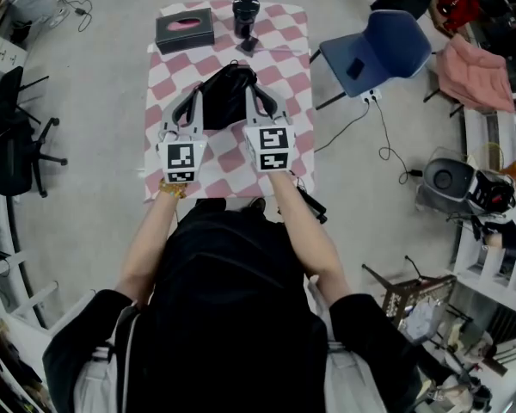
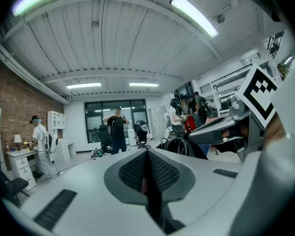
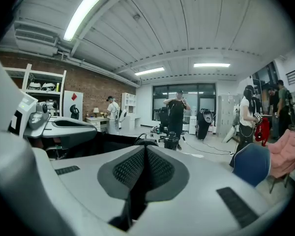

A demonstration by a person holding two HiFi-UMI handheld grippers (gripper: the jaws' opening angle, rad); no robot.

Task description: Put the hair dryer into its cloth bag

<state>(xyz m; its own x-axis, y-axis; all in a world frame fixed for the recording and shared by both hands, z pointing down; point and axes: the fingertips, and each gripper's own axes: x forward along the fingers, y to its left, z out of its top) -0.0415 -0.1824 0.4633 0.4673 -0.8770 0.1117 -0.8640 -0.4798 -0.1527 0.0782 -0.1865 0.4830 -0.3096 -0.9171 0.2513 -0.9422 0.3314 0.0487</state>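
A black cloth bag (image 1: 226,93) lies bunched in the middle of the table's pink-and-white checked cloth (image 1: 279,54). My left gripper (image 1: 193,95) is shut on the bag's left edge and my right gripper (image 1: 253,90) is shut on its right edge. In the left gripper view a strip of black cloth (image 2: 155,208) hangs from the closed pads of the left gripper (image 2: 148,154). In the right gripper view a like strip of black cloth (image 3: 130,200) hangs from the right gripper (image 3: 145,151). The black hair dryer (image 1: 245,14) stands apart at the table's far edge, beyond the bag.
A dark tissue box (image 1: 185,29) sits at the table's far left corner. A blue chair (image 1: 378,46) stands to the right, with a cable (image 1: 383,140) on the floor near it. A black office chair (image 1: 17,136) is at the left. Several people stand far off in both gripper views.
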